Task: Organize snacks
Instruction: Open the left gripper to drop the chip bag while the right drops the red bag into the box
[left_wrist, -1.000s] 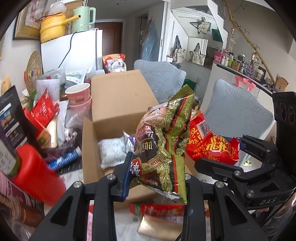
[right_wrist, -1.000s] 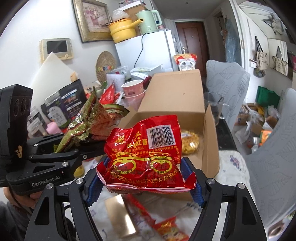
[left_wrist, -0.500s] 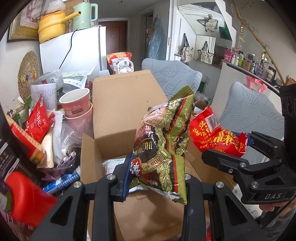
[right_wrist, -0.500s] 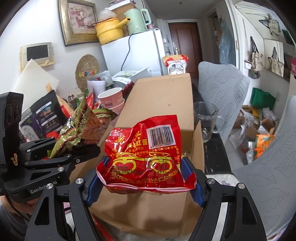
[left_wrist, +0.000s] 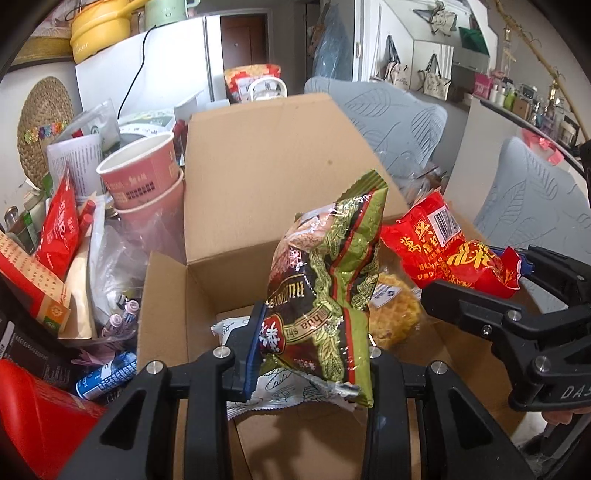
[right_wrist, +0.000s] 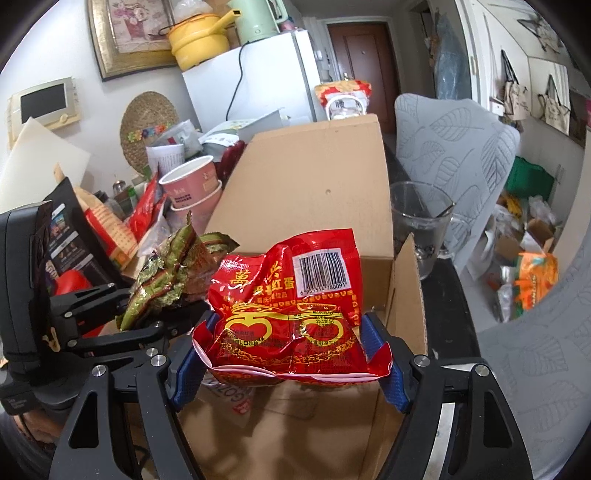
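While clamped in left fingers (left_wrist: 310, 345), green packet (left_wrist: 325, 288) stands upright, right fingers (right_wrist: 286, 354) pinch red packet (right_wrist: 291, 299) crosswise.

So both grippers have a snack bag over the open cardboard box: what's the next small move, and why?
Probably lower a little further, then open the jaws. The left gripper holds the green bag and the right gripper holds the red bag, both above the open cardboard box, where a white packet and a yellow snack already lie.
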